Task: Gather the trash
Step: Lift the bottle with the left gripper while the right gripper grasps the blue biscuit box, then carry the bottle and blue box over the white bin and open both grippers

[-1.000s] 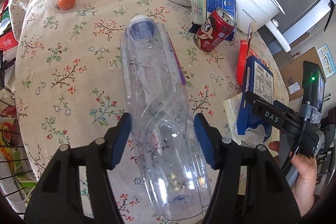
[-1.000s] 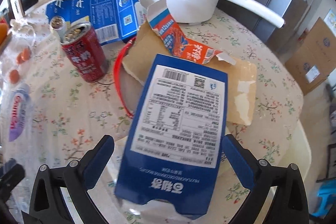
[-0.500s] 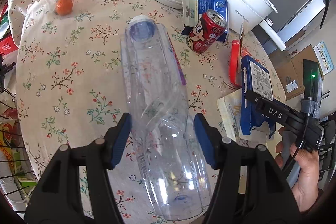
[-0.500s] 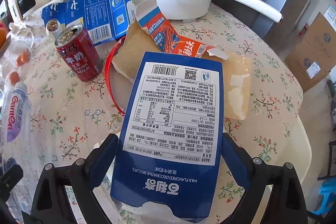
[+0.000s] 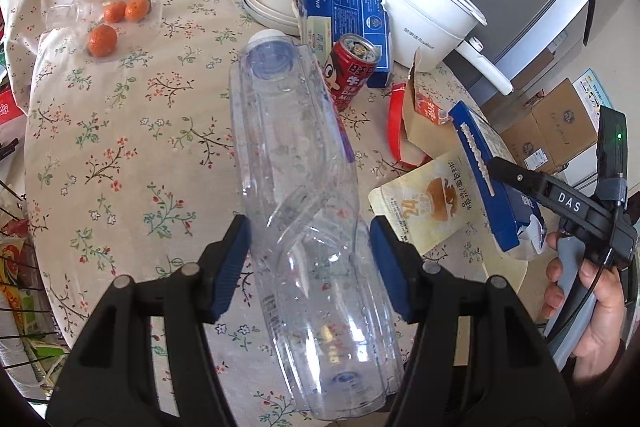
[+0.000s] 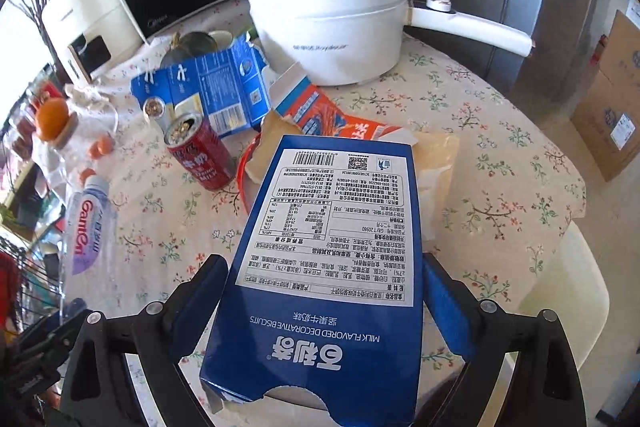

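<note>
Two grippers, each carrying one piece of trash over a round table (image 5: pixel 120 131) with floral cloth. We go biggest first: white electric pot (image 6: pixel 332 27) sits at the far side of the table, long handle sticking out to the right. Next, crushed clear plastic bottle (image 5: pixel 296 195), white cap pointing away from the camera; left gripper (image 5: pixel 310 251) has its blue pads pressed on both sides of the bottle's lower body, jaws part closed around it, bottle held above the cloth. In the right wrist view we see the bottle's purple label at the left edge. Blue biscuit box (image 6: pixel 332 267), printed back panel facing up, sits between the right gripper (image 6: pixel 324 291) fingers, pads touching both long edges, jaws narrowed onto it; box looks lifted off the table, torn end toward the camera. From the left wrist view we see that box edge-on at the right, with the person's hand (image 5: pixel 592 291) on the gripper handle. Under and beyond the box: tan snack pouch (image 5: pixel 424 203) lying flat, flattened blue milk carton (image 6: pixel 208 91) in front of the pot, torn orange-and-white carton (image 6: pixel 320 111) just beside it. Red drink can (image 6: pixel 200 155) upright, open top, near the blue carton. Small oranges (image 5: pixel 102 41) by a glass jar at the far left
</note>
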The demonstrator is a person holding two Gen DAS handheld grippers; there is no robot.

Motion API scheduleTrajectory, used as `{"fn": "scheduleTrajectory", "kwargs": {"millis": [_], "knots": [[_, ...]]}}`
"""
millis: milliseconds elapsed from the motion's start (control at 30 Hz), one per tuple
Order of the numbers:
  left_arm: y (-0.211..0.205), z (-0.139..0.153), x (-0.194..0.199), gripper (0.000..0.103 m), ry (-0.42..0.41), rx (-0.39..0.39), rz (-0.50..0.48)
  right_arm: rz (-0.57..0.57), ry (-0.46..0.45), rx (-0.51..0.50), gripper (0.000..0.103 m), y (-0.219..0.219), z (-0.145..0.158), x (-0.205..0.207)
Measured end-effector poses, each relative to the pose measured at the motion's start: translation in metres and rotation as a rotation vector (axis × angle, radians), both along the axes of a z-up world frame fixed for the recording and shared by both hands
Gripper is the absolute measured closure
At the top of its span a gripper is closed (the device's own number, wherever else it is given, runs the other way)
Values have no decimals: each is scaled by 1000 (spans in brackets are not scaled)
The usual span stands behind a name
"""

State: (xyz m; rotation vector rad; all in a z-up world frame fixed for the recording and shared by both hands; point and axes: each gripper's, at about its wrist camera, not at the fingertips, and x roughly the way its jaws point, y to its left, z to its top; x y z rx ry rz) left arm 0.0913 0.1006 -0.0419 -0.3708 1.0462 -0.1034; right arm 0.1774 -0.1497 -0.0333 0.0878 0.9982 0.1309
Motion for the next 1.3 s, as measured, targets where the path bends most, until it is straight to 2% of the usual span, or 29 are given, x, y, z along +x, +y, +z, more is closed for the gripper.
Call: {"fn": "scheduleTrajectory", "kwargs": {"millis": [267, 500, 700, 933, 1100, 1300], "knots": [[-30, 7, 5, 40, -24, -17, -54, -56, -27, 37, 8, -63, 20, -12], [-74, 14, 9, 40, -49, -42, -134, -148, -14, 41, 8, -138, 18, -23], [-111, 19, 7, 40, -71, -46, -216, -241, 58, 38, 8, -213, -6, -39], [-154, 21, 2, 40, -70, -36, -311, -351, 195, 74, 8, -287, -53, -55], [-187, 21, 2, 40, -66, -32, -384, -390, 274, 124, 8, -312, -79, -62], [-232, 22, 8, 40, -47, -20, -466, -399, 290, 141, 6, -323, -84, -66]]}}
